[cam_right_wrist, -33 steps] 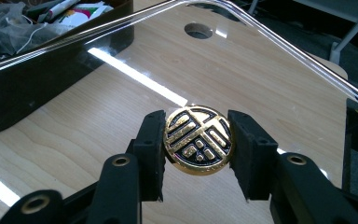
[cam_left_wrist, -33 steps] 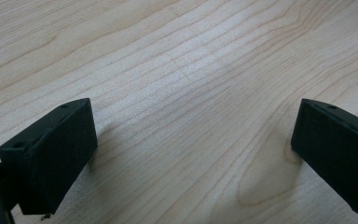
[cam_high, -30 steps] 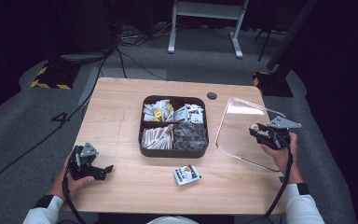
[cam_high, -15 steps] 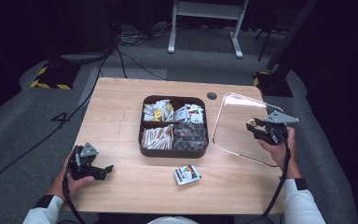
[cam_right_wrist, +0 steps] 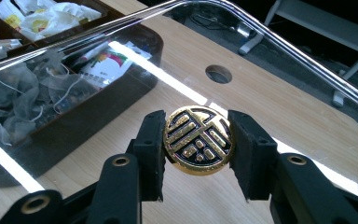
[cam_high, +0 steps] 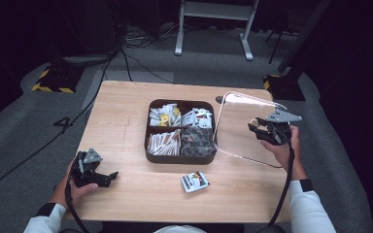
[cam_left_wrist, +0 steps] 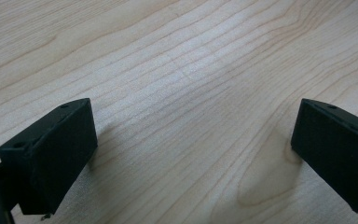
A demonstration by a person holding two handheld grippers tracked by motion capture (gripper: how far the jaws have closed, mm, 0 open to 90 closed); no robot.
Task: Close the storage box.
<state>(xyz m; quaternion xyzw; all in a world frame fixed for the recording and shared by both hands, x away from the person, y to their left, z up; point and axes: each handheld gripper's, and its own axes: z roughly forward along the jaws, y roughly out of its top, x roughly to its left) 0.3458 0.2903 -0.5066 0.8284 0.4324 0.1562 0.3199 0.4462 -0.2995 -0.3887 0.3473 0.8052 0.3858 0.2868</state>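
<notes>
Lid point(cam_high: 243, 127), clear and rounded at the corners, is held tilted on edge just right of the box point(cam_high: 181, 130), its lower edge resting on the table point(cam_high: 126, 116) and its top leaning up and away from the person. It is gripped by the round gold-and-black knob point(cam_right_wrist: 199, 139) at its centre: in the right gripper view the two black jaws are seen pressed against the knob's left and right sides, closed as far as the knob allows. The right gripper point(cam_high: 261, 130) is seen in the high view raised above the table's right part, held in the person's right hand point(cam_high: 282, 148).

Through the lid, in the right gripper view, the dark box is seen with tea bags and packets in its compartments, and a round hole point(cam_right_wrist: 218, 73) in the tabletop lies beyond.

The left gripper point(cam_high: 108, 177) is rested low at the table's near left corner, well apart from the box. In the left gripper view its jaws are spread wide, with bare wood between them and nothing held.

A small packet point(cam_high: 194, 181) lies flat on the table in front of the box, near its front right corner.
</notes>
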